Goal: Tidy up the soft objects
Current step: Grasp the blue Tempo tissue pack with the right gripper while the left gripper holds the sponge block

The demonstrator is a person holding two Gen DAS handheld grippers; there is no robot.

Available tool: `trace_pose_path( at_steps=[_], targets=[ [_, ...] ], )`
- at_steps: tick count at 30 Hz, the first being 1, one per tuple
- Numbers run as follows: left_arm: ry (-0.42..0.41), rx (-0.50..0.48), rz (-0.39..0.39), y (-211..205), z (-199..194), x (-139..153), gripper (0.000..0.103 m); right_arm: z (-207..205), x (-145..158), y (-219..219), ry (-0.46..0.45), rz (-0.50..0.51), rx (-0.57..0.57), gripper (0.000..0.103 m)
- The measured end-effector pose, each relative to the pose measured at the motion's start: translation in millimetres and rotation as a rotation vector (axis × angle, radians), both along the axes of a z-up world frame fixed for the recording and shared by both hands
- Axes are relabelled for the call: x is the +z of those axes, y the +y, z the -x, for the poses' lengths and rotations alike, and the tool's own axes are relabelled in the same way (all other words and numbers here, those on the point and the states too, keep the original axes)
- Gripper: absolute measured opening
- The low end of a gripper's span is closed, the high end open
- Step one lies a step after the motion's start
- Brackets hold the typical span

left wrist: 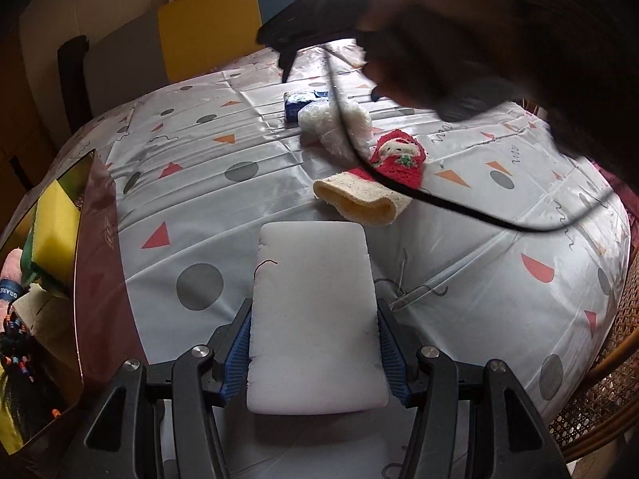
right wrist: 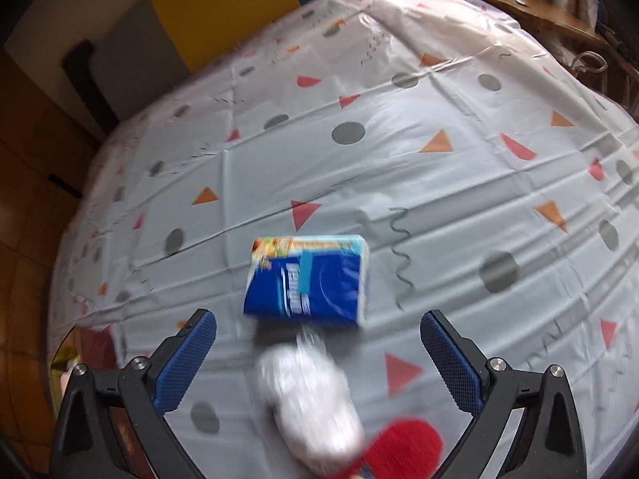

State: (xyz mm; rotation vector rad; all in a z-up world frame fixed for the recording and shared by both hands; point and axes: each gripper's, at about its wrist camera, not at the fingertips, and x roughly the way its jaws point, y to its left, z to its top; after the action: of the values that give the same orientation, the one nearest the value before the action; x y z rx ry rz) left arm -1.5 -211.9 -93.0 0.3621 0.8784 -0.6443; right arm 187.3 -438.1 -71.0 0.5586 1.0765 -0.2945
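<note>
In the left wrist view a white foam block (left wrist: 315, 299) lies on the patterned tablecloth (left wrist: 199, 183), and my left gripper (left wrist: 315, 319) is shut on its near half, a blue pad against each long side. Beyond it lie a red Christmas sock (left wrist: 395, 163) with a cream cuff, a white fluffy bundle (left wrist: 339, 123) and a blue tissue pack (left wrist: 299, 101). My right gripper (right wrist: 319, 319) stands wide open above the table with nothing held. The blurred white bundle (right wrist: 311, 391) is below and between its fingers, and the tissue pack (right wrist: 307, 279) lies just ahead. The red sock (right wrist: 403, 443) shows at the bottom edge.
An open maroon box (left wrist: 100, 239) at the table's left edge holds a yellow sponge (left wrist: 56, 223) and other soft items. A black cable (left wrist: 459, 207) and a person's hand (left wrist: 439, 40) hang over the sock. A yellow-backed chair (left wrist: 207, 28) stands behind, a rattan chair (left wrist: 599, 399) at the right.
</note>
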Motion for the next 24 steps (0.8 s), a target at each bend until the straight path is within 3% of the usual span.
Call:
trace_pose_path(
  at_steps=[6,7,8,11,14,17,20,24],
  targets=[
    [0.008,0.000,0.024,2,0,0,0.058,-39,-19,8,0.077,0.048,0.035,0.101],
    [0.008,-0.002,0.022,2,0,1,0.058,-44,-23,12,0.099,0.073,0.063,0.081],
    [0.008,-0.003,0.023,2,0,1,0.058,-45,-25,14,0.118,0.094,0.072,0.074],
    [0.007,-0.005,0.023,2,-1,0,0.058,-41,-12,15,0.056,0.073,0.088,0.074],
    [0.006,-0.003,0.023,2,-1,0,0.058,-25,22,9,-0.050,0.135,0.083,0.074],
    [0.007,0.001,0.027,3,-1,0,0.058,-4,43,-5,-0.095,0.156,0.079,0.075],
    [0.003,0.009,0.026,2,0,0,0.058,27,43,-19,-0.054,0.192,0.077,0.075],
    [0.003,0.019,0.032,3,0,0,0.058,77,20,-42,0.050,0.226,0.064,0.075]
  ],
)
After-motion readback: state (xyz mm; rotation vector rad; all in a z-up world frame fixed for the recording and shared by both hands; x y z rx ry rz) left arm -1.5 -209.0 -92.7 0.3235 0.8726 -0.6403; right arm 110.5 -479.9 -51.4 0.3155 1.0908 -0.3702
